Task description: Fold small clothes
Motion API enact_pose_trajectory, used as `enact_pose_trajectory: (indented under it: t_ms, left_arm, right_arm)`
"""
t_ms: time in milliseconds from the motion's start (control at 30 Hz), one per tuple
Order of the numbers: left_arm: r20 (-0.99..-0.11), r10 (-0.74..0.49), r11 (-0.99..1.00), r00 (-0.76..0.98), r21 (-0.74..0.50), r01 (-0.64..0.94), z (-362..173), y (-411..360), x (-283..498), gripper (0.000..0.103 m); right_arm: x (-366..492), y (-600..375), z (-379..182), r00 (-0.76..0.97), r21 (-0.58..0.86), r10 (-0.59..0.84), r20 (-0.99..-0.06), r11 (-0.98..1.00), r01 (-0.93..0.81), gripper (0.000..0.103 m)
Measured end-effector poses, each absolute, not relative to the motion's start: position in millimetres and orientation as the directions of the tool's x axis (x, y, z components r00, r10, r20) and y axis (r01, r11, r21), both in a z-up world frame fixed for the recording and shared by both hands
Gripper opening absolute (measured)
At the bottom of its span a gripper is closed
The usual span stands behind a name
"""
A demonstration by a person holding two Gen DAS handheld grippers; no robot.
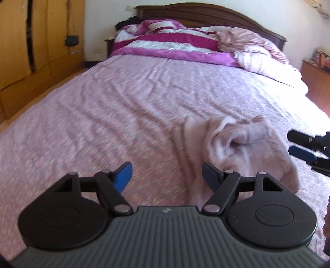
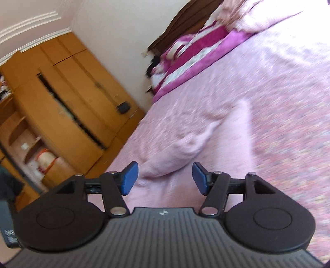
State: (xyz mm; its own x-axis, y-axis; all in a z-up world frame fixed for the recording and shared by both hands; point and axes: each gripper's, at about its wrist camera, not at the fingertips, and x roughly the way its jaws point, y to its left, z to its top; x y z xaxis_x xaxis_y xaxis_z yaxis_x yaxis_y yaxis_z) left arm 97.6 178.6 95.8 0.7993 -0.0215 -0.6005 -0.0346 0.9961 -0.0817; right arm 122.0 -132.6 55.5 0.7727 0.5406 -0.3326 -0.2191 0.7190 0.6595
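Your left wrist camera sits low over the bed, facing the headboard at 12 o'clock. Your right wrist camera is rolled, close above the sheet, facing the wardrobe at 10 o'clock. Both views share the striped blanket and the wardrobe.

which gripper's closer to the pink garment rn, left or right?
Right, as far as these views show. The right gripper hangs open just above the crumpled pink garment. The left gripper is open too, with the garment ahead to its right.
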Motion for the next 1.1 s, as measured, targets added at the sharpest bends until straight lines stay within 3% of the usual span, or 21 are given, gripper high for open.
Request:
enact_pose_trajectory:
  t_ms: [133,467,767,800,833,867,933,1100]
  left_arm:
    - [-0.583,-0.073,0.997,0.809,-0.06,0.047,102,160,117,0.076]
    - [-0.632,-0.096,0.952,0.769,0.168,0.257,78,100,168,0.075]
    - [-0.662,-0.129,0.952,0.738,0.125,0.279,59,95,211,0.075]
    - [-0.658,-0.132,0.959,0.742,0.104,0.263,58,98,213,0.071]
    - [-0.655,-0.146,0.965,0.741,0.07,0.252,57,103,214,0.059]
    - [-0.656,-0.169,0.97,0.736,0.022,0.242,56,108,217,0.04]
    - [-0.654,-0.224,0.972,0.722,-0.095,0.216,56,120,221,0.02]
    - [-0.596,-0.243,0.963,0.765,-0.244,0.115,65,148,207,0.019]
  right_arm:
    - [111,-158,50,0.808,0.651,0.468,-0.36,0.746,-0.142,0.069]
    - [115,-175,23,0.8,0.681,0.456,-0.391,0.728,-0.082,0.07]
    - [123,-165,13,0.793,0.698,0.468,-0.39,0.712,-0.077,0.076]
    - [123,-165,12,0.792,0.696,0.469,-0.39,0.713,-0.079,0.076]
    - [123,-164,12,0.792,0.695,0.47,-0.391,0.715,-0.081,0.076]
    - [123,-164,12,0.791,0.693,0.47,-0.391,0.716,-0.083,0.077]
    - [126,-164,10,0.79,0.694,0.472,-0.392,0.715,-0.084,0.077]
    - [129,-162,9,0.787,0.695,0.477,-0.392,0.714,-0.087,0.077]
